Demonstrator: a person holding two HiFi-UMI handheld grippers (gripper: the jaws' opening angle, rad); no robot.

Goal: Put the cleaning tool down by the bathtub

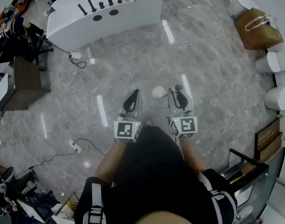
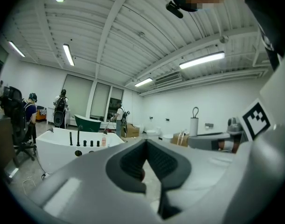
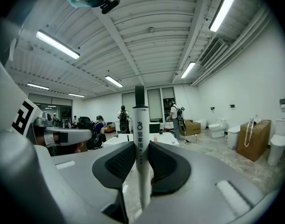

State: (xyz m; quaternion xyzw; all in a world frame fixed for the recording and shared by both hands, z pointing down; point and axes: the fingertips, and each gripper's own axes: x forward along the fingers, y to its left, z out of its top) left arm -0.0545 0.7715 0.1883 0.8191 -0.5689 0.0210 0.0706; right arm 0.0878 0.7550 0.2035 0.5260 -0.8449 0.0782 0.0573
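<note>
One tool, the right tool (image 3: 141, 148), gripped the upright white long-handled cleaner (image 3: 140, 120), the left tool (image 2: 146, 143) was closed empty, and with the bathtub (image 1: 133, 10) well apart the cleaner could slip, or the floor cable (image 1: 92, 104) could catch a foot.

White cleaning tool (image 3: 140, 139) w/ black tip upright, well apart from white bathtub (image 1: 109, 24).

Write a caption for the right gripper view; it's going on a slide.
Right gripper clamped on the upright white cleaning tool, the white bathtub ahead in the background.
</note>
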